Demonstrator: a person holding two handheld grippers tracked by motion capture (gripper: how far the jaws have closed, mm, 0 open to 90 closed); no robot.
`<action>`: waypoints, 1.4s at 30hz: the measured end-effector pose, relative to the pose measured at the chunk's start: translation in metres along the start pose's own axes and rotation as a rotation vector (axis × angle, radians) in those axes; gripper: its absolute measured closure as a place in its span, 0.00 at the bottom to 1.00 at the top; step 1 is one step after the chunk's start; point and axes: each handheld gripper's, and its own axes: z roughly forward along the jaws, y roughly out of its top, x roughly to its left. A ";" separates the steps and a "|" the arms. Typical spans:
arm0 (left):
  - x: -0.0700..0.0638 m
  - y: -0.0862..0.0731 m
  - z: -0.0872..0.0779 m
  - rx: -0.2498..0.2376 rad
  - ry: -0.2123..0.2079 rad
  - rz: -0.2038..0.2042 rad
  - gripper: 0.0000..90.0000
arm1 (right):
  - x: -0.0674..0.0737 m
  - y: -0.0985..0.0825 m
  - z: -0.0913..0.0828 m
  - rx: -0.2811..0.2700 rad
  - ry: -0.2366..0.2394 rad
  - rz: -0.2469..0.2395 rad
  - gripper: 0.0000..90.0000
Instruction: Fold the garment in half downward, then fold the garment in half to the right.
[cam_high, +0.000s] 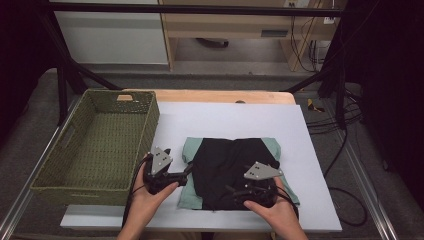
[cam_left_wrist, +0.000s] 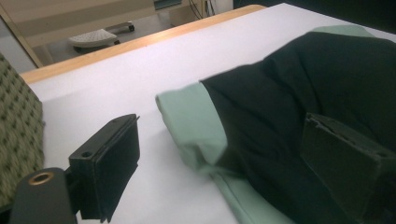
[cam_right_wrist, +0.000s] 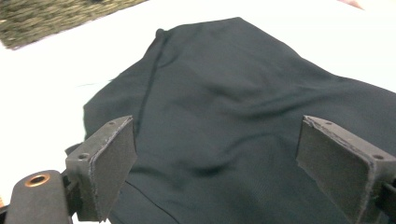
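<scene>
Both grippers were down at the near side of the folded garment (cam_high: 232, 170), a black piece w/ pale green trim (cam_left_wrist: 196, 126) showing at its edges, lying flat on the white sheet (cam_high: 300, 150) beside the woven basket (cam_high: 95, 145).

Left gripper (cam_high: 186, 171): jaws stood well apart. In the left gripper view the green-trimmed corner lay between them, the far jaw over the black cloth, the near jaw over bare sheet. Nothing clamped yet; whether either pad touched fabric was hard to call.

Right gripper (cam_right_wrist: 224, 163): jaws also wide apart, black cloth spread ahead of & between them, wrinkled but flat. No pinch on it.

Progress, as a judgement: the garment looked already folded into a compact rectangle, so folding seemed mostly done. Left to do, prob.: grip it at both sides, lift, move it into the basket, which held nothing that could be seen.

Hard to make out: in the high view the right gripper's jaw tips were lost against the black fabric & under its grey plate (cam_high: 261, 171). How many layers the fold had couldn't be told. The basket's near inner wall was hidden by its rim.
</scene>
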 end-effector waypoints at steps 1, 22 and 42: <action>0.002 0.004 0.002 0.000 -0.003 -0.005 0.13 | 0.002 0.002 0.002 0.004 0.010 -0.005 0.14; 0.030 0.030 0.037 0.023 0.024 -0.019 0.13 | 0.048 0.022 0.053 0.054 0.129 -0.100 0.17; 0.031 0.021 0.052 0.054 0.027 -0.051 0.14 | 0.088 0.015 0.098 0.125 0.195 -0.071 0.10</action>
